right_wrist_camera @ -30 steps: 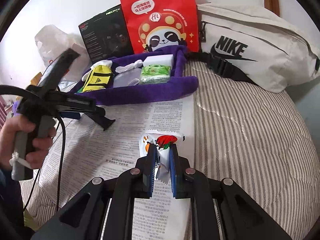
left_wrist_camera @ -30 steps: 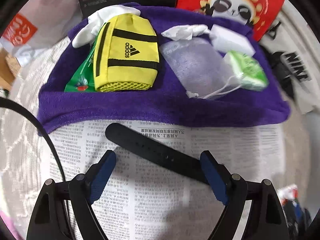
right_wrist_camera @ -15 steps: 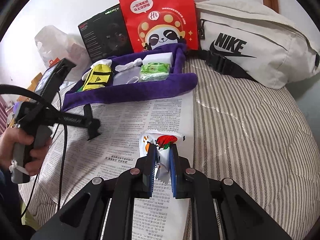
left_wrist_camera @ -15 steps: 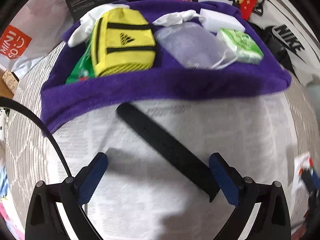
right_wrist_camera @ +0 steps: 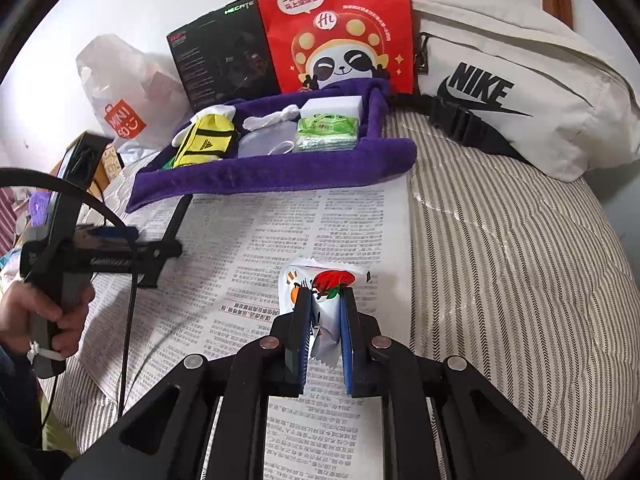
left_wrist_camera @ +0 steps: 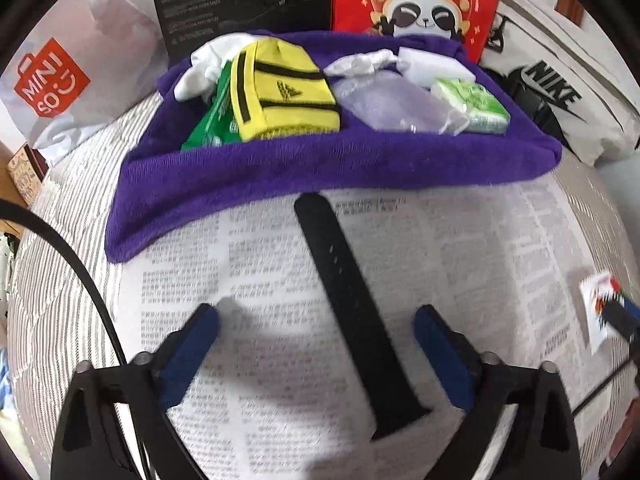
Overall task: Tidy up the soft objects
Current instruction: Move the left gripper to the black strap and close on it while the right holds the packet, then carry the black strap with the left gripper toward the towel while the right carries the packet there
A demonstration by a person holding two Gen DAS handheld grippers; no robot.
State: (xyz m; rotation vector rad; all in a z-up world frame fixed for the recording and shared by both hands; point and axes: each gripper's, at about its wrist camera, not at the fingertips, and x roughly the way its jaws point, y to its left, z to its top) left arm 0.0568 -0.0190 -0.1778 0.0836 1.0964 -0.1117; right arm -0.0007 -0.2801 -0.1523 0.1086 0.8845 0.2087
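Left tool (left_wrist_camera: 316, 328) hangs over the newspaper (left_wrist_camera: 260, 280) with its blue pads spread wide, and its jaws have just been narrowing a touch; the black strap (left_wrist_camera: 344, 300) lies flat on the paper between them, running from the near right pad up toward the purple tray (left_wrist_camera: 320, 164), and neither pad touches it. Over on the right, the right tool (right_wrist_camera: 325, 312) is pinched down narrow on the white snack packet (right_wrist_camera: 320, 284), the one with the red and green print, its top edge poking out past the fingertips and its lower end resting on the newspaper. From the right wrist view a hand (right_wrist_camera: 44, 320) grips the left tool's handle at the left edge, a black cable looping beside it. The purple tray sits at the far edge of the newspaper on the striped bed (right_wrist_camera: 500, 260). Inside it: a yellow pouch (left_wrist_camera: 280, 88) at the left with a green packet (left_wrist_camera: 212, 120) tucked under its side, a clear bag (left_wrist_camera: 384, 100) in the middle, a green tissue pack (left_wrist_camera: 472, 108) at the right and a white block (left_wrist_camera: 432, 68) just behind that. Behind the tray stand a black box (right_wrist_camera: 224, 60) and a red panda bag (right_wrist_camera: 340, 28), with a white Nike bag (right_wrist_camera: 512, 92) lying to the right.
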